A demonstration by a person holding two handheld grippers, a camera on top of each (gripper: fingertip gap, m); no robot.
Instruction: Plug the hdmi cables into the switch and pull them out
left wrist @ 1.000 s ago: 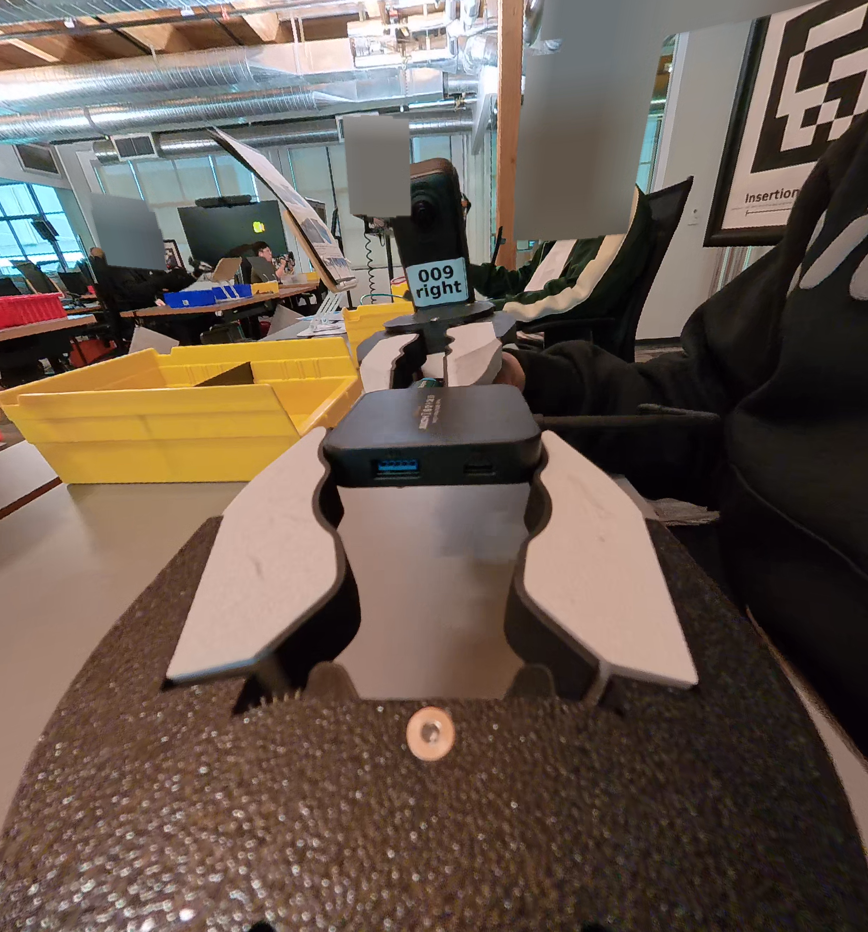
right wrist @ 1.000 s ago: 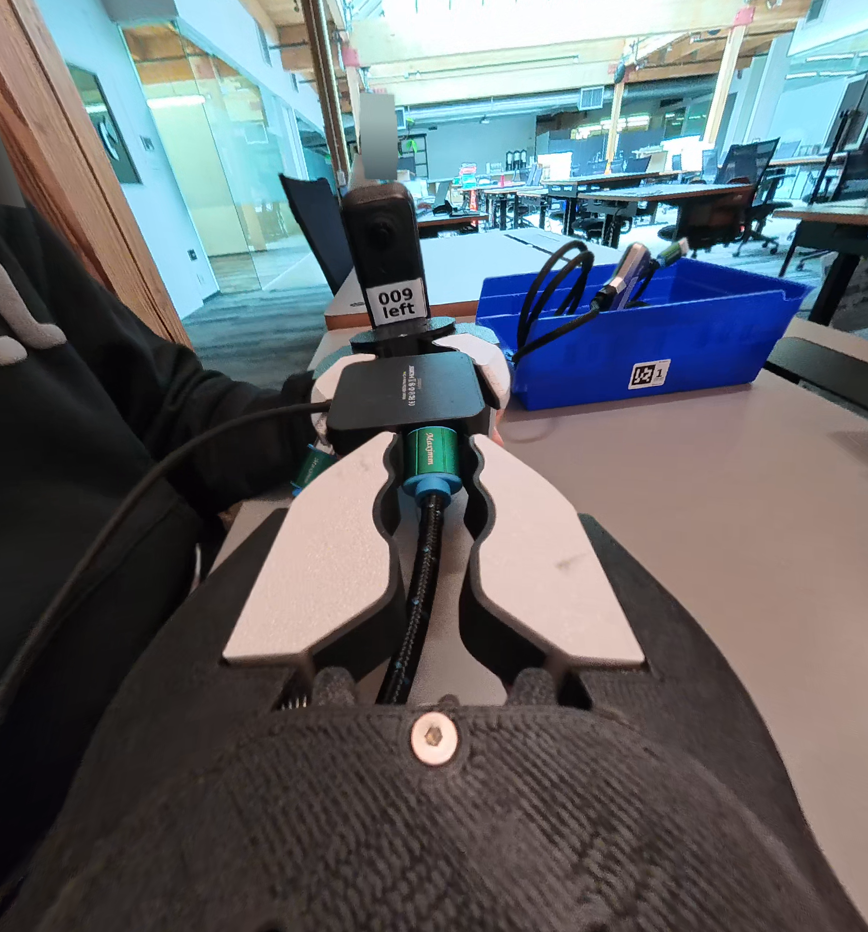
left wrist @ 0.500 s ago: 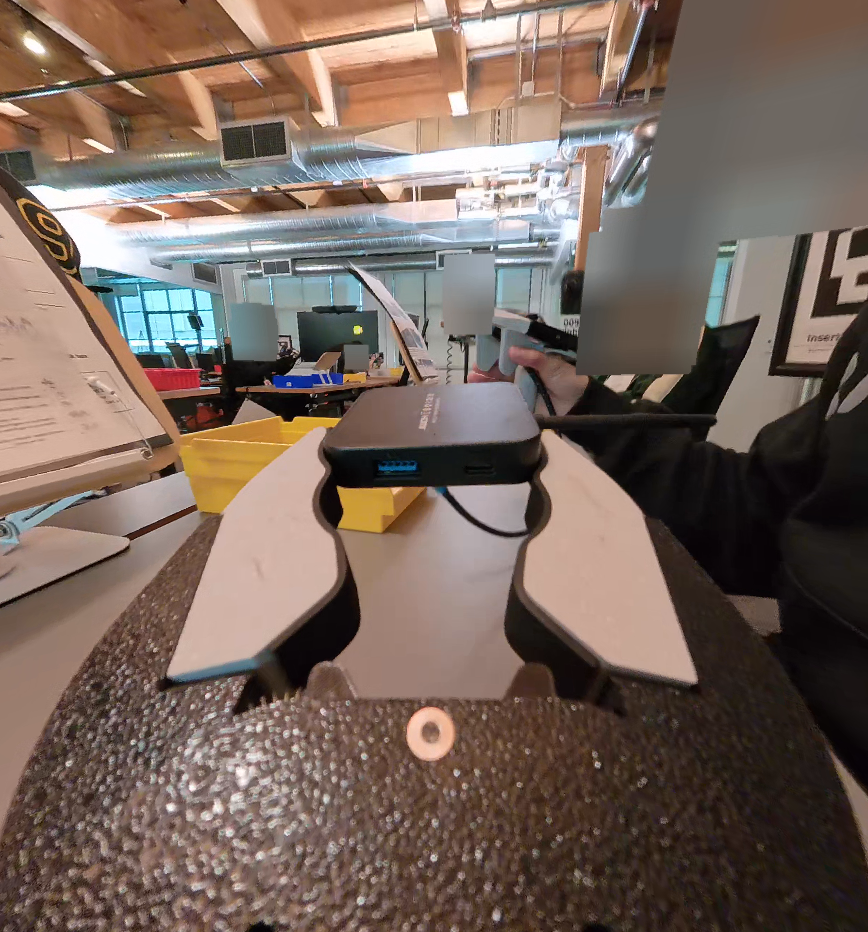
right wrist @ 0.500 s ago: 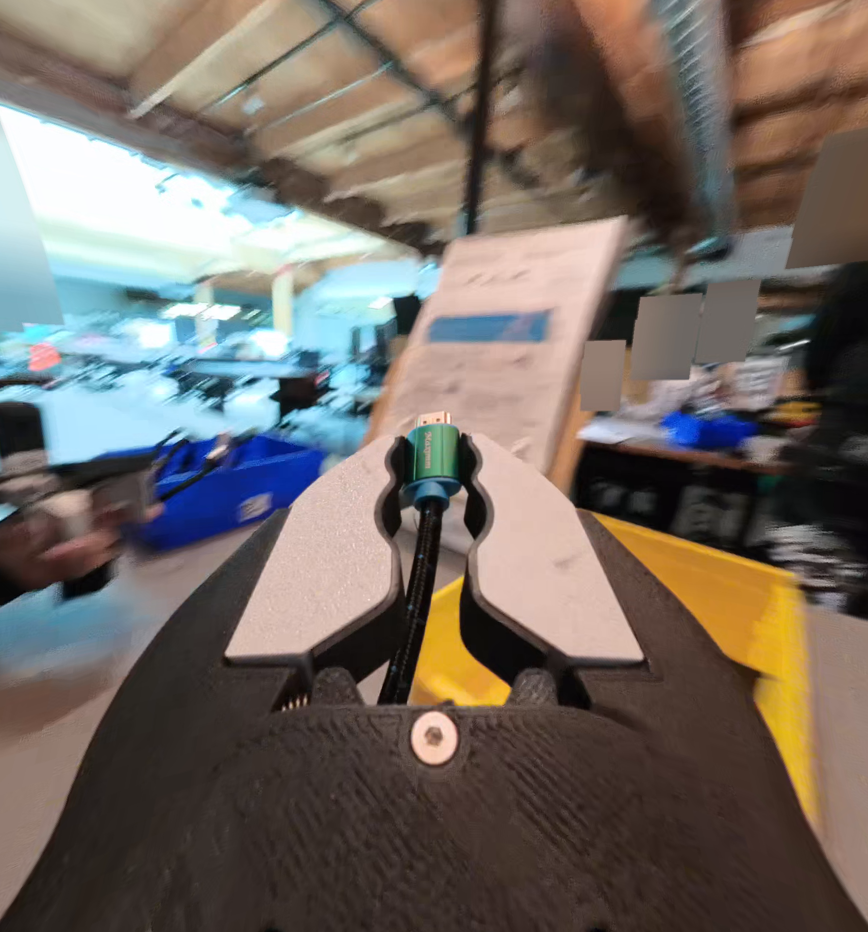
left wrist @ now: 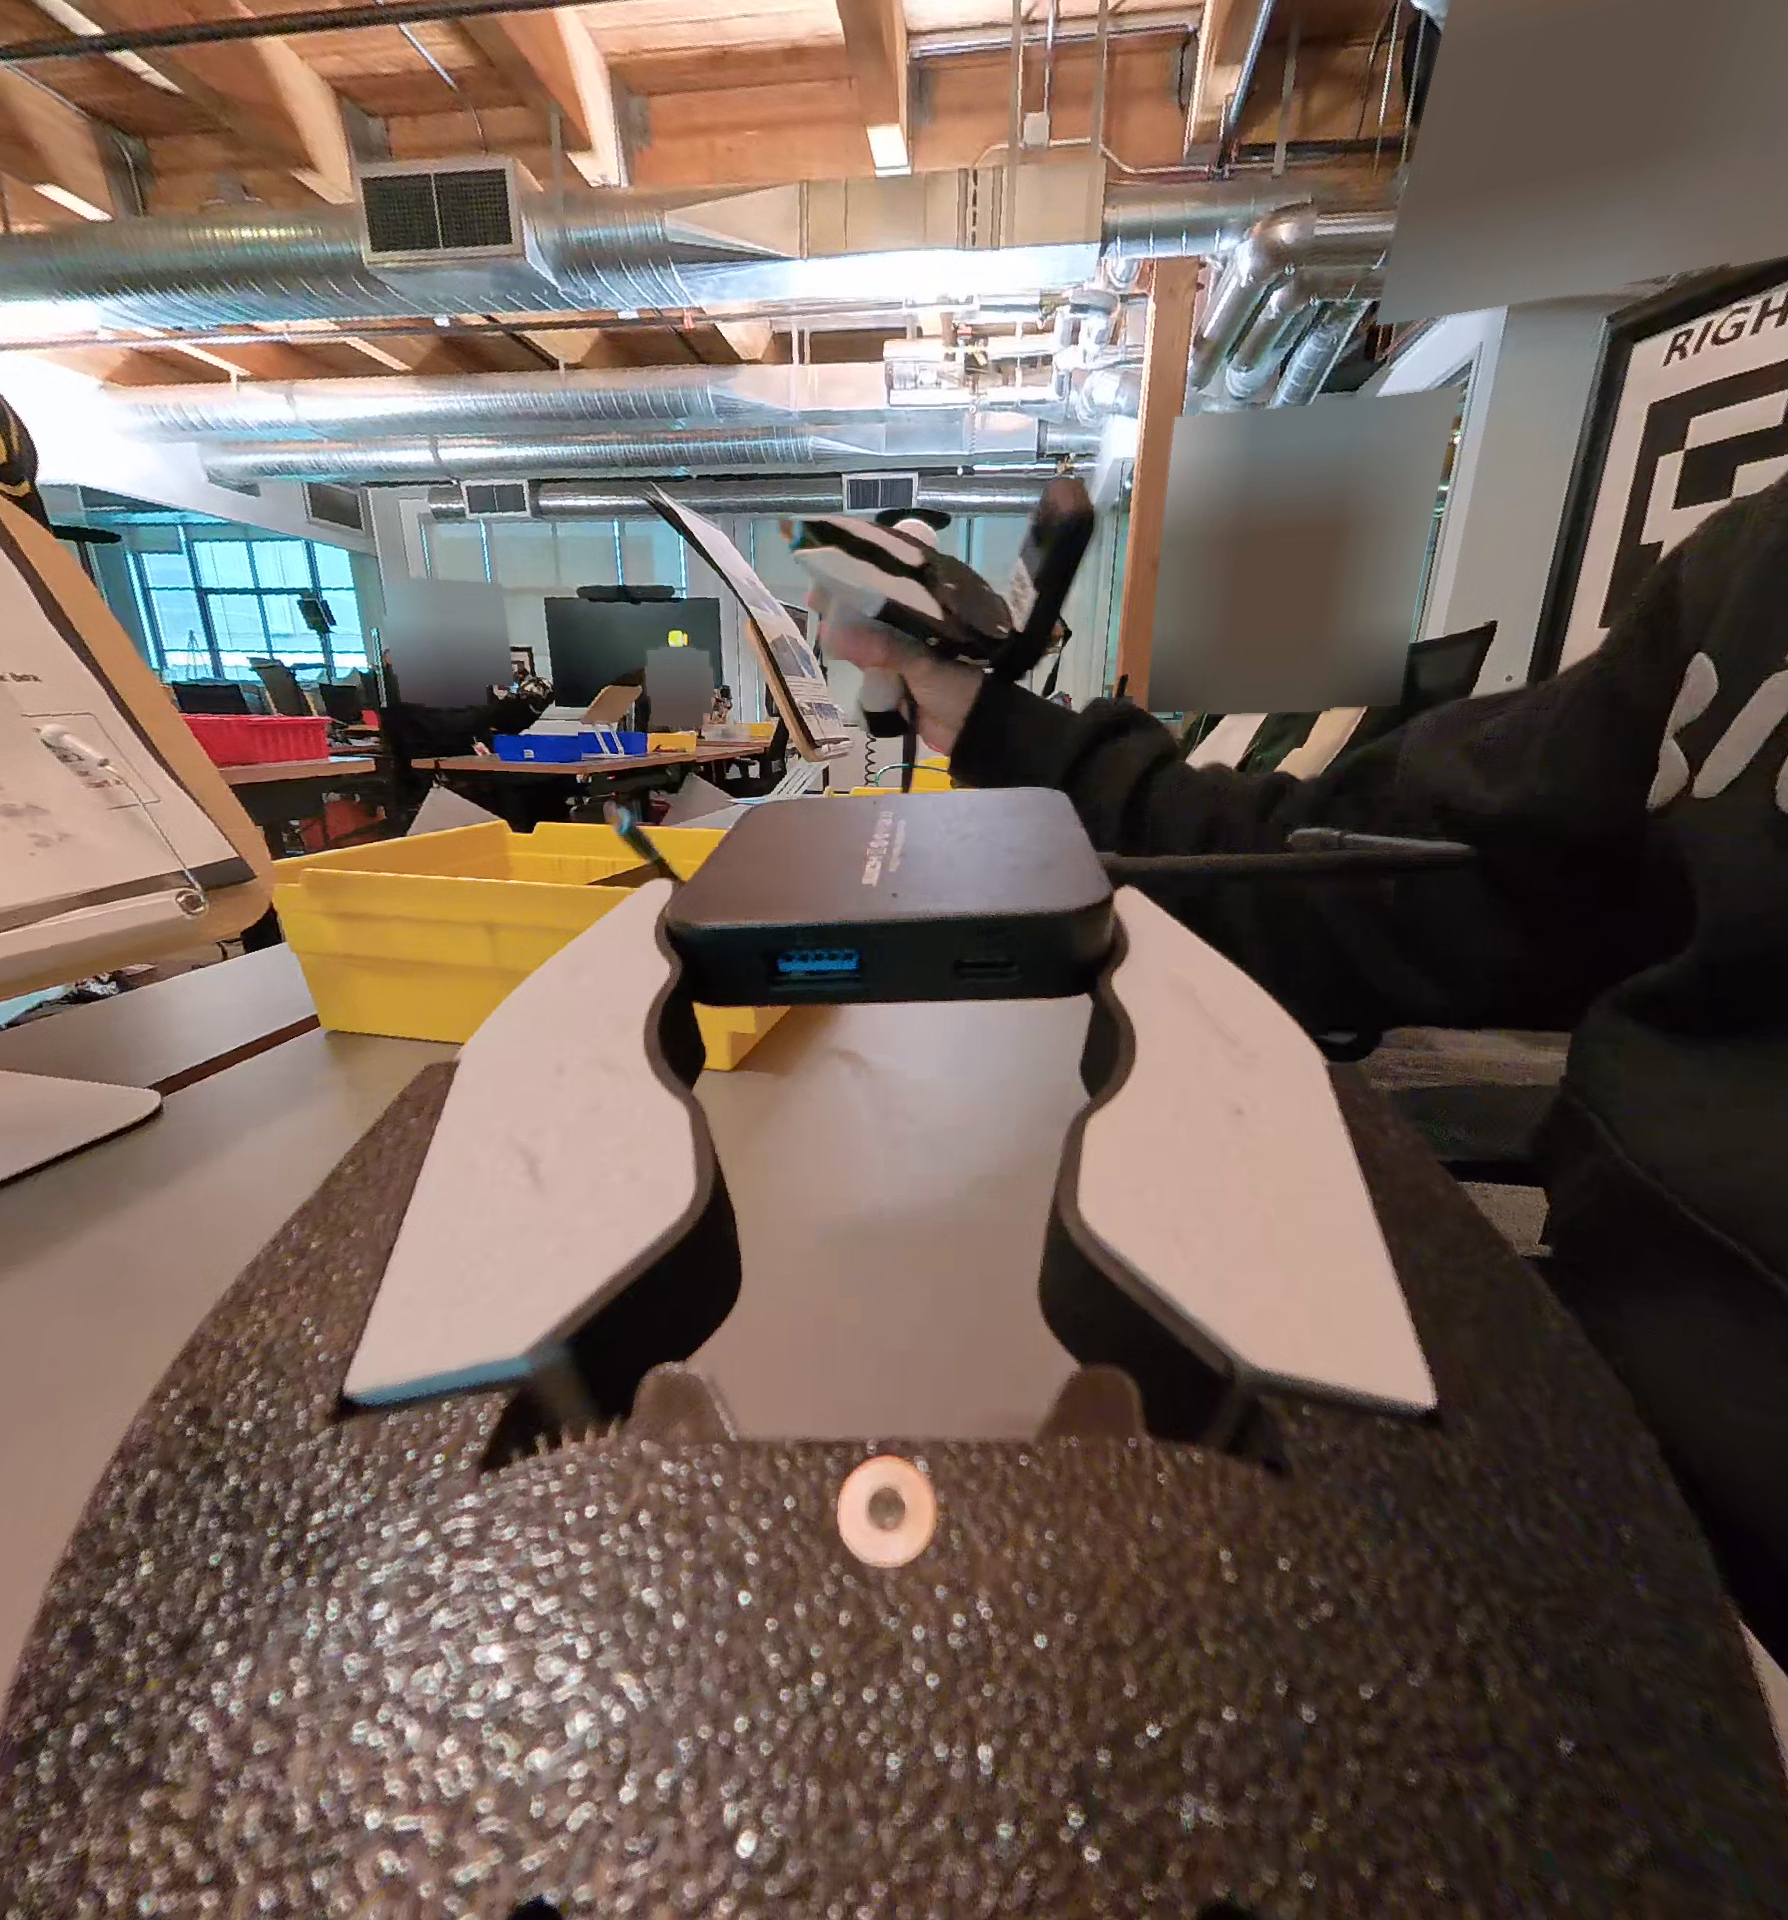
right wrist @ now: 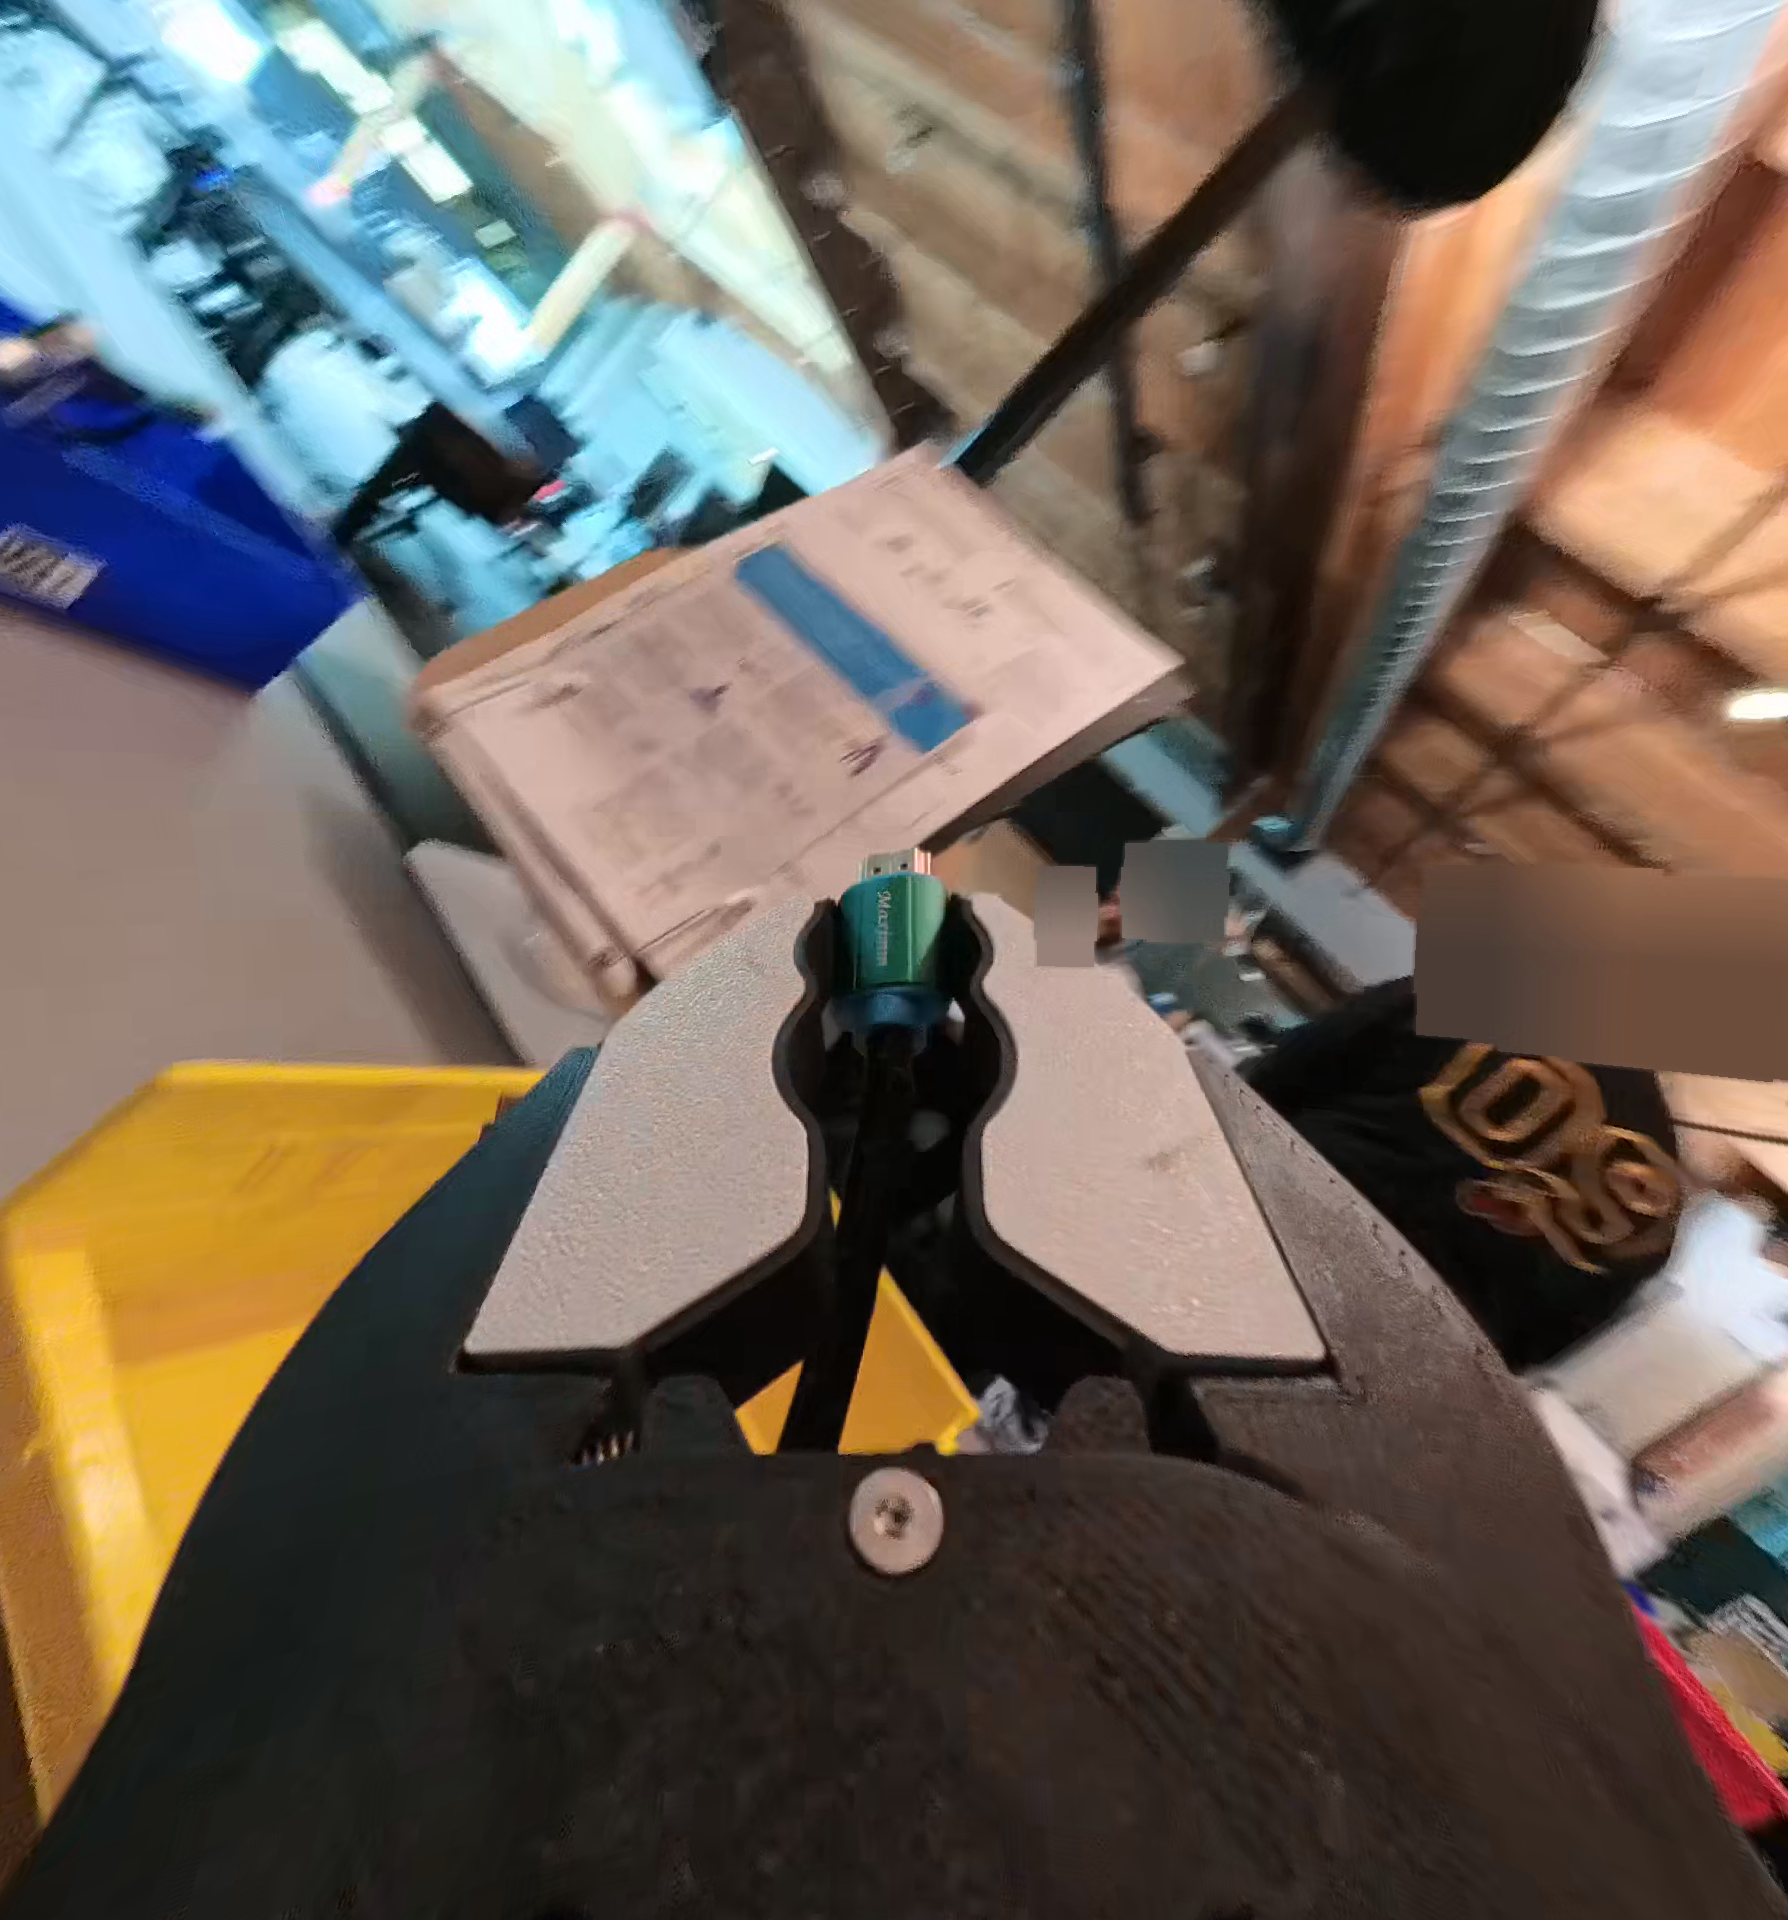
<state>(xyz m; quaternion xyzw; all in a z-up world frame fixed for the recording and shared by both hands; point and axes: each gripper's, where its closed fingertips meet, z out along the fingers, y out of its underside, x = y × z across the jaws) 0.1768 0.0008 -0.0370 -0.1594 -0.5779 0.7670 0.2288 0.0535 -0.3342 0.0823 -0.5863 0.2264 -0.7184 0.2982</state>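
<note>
In the left wrist view my left gripper (left wrist: pixel 890 940) is shut on a black switch box (left wrist: pixel 895 883), its two pads pressed on the box's sides and holding it above the table. The box shows a blue port and a small slot on its near face. A black cable (left wrist: pixel 1285 860) leaves its right side. My right gripper (right wrist: pixel 892 951) is shut on a green HDMI plug (right wrist: pixel 885 945) with its metal tip free in the air; its black braided cable (right wrist: pixel 848 1247) runs back between the fingers. The right gripper also shows in the left wrist view (left wrist: pixel 900 587), raised behind the switch.
A yellow bin (left wrist: pixel 433 925) stands on the grey table (left wrist: pixel 90 1299) behind the switch; it also shows in the right wrist view (right wrist: pixel 194 1247). A paper sheet on a stand (left wrist: pixel 28 769) is at the left. A blue bin (right wrist: pixel 90 551) is farther off. A person's dark sleeve (left wrist: pixel 1492 831) fills the right.
The green plug has come out of the switch. My right gripper carried it away, up and over the yellow bin, tilting as it went. My left gripper kept hold of the switch and tilted upward.
</note>
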